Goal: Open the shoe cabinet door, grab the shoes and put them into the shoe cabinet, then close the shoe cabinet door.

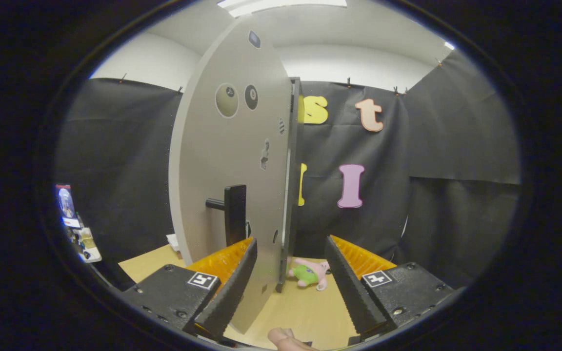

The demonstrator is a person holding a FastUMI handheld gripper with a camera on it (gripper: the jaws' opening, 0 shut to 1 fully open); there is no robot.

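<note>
The gripper [291, 273] has its two fingers spread wide, and nothing is clasped between them. The free edge of the pale grey cabinet door [227, 170] stands in the gap, close against the inner face of the left finger [227, 287]; whether they touch I cannot tell. The right finger [347, 285] stands apart from the door, with open space on its inner side.

The door is swung out and seen nearly edge-on, rising tall above the fingers. On its face a black bar handle [234, 214] stands upright on a short black stem, just above the tip of the left finger. Higher up the door carries two round stickers and a few smaller marks. Right behind the door's edge runs the dark upright frame of the shoe cabinet [293, 170].

Beyond the fingers, on the light wooden floor [310, 312] near the foot of that frame, lies a small pink and green plush toy [310, 274]. At the near edge of the floor, between the fingers, a fingertip of a person's hand [286, 339] pokes in. Black cloth hangs all around as the booth's wall [456, 146], under a white ceiling with a strip light.
</note>
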